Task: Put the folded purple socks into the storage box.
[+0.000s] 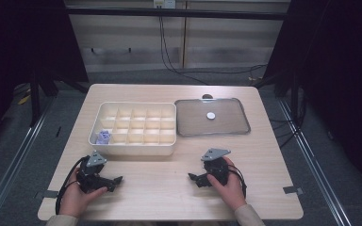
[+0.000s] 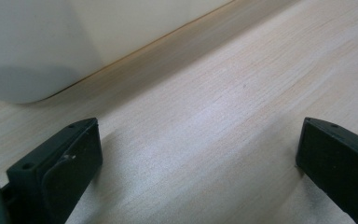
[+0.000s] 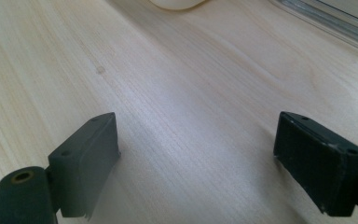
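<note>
1. We note a pale wood-grain table (image 1: 169, 188).
2. Cream divided box (image 1: 136, 149), far left; a lilac item (image 1: 103, 137) in its near-left cell.
3. Grey clear lid (image 1: 235, 129), far right, with a white disc (image 1: 210, 115).
4. Black grippers: left (image 1: 115, 181), right (image 1: 193, 178).

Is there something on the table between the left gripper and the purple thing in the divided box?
Yes: the near wall of the divided box. The purple thing lies in its front-left compartment, behind that wall. The left gripper rests open on bare table.
</note>
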Tool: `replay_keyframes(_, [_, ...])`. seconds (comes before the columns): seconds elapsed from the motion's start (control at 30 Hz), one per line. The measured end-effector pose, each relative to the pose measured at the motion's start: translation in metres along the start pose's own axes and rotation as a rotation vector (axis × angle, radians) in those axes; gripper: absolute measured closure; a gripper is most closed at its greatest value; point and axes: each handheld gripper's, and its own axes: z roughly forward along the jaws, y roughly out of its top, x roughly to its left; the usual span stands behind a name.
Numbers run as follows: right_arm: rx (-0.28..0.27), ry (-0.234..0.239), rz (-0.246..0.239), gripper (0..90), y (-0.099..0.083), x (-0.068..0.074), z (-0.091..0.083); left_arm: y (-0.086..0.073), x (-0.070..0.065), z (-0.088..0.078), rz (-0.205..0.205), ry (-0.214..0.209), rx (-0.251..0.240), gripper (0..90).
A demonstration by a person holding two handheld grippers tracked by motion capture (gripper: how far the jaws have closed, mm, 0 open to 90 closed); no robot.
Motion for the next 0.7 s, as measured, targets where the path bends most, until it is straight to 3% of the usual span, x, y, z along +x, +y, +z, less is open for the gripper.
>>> replay_keyframes(0.3, [0.0,0.0,0.0,13.3,0.0,0.0,0.0,-0.0031,0.0007,0.0013,0.003,-0.006,-0.037,0.0])
replay_keyframes(0.7, [0.0,0.001,0.0,13.3,0.0,-0.0001,0.0,-0.0026,0.001,0.0019,0.007,-0.008,-0.04,0.0])
